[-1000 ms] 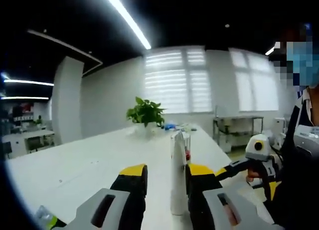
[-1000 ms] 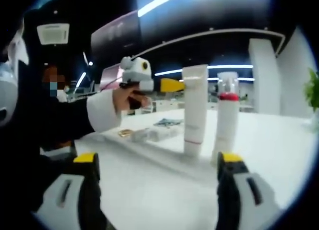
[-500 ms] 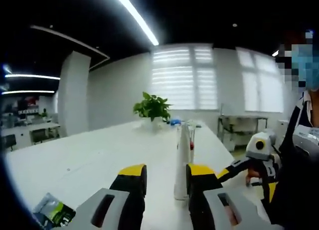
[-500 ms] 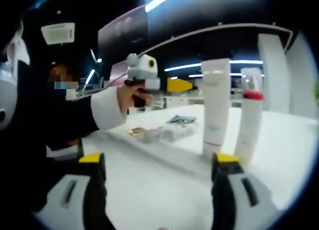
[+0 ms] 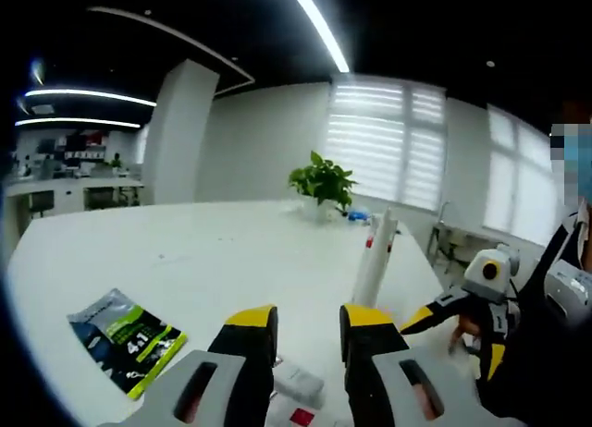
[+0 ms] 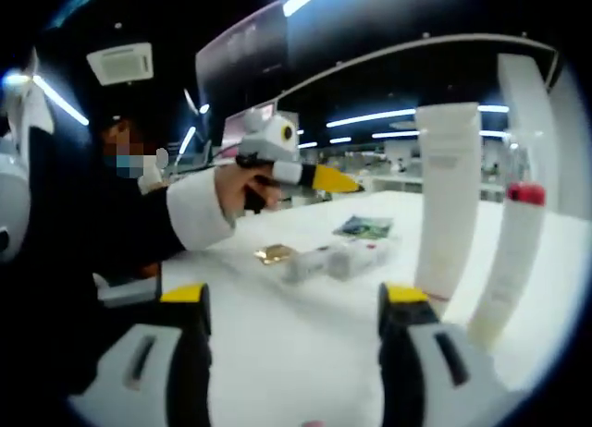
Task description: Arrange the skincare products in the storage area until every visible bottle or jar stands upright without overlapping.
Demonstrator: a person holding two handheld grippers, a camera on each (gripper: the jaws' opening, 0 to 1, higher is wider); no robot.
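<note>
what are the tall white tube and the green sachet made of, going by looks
The tall white tube looks like matte, opaque plastic: even white, soft highlights, and a flat crimped end on top as it stands cap-down. The green sachet looks like glossy printed foil or plastic film: it lies flat on the table and shines under the ceiling lights. Neither can be confirmed from looks alone.

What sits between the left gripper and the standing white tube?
In the right gripper view, small white items lie between the left gripper and the white tube.
</note>
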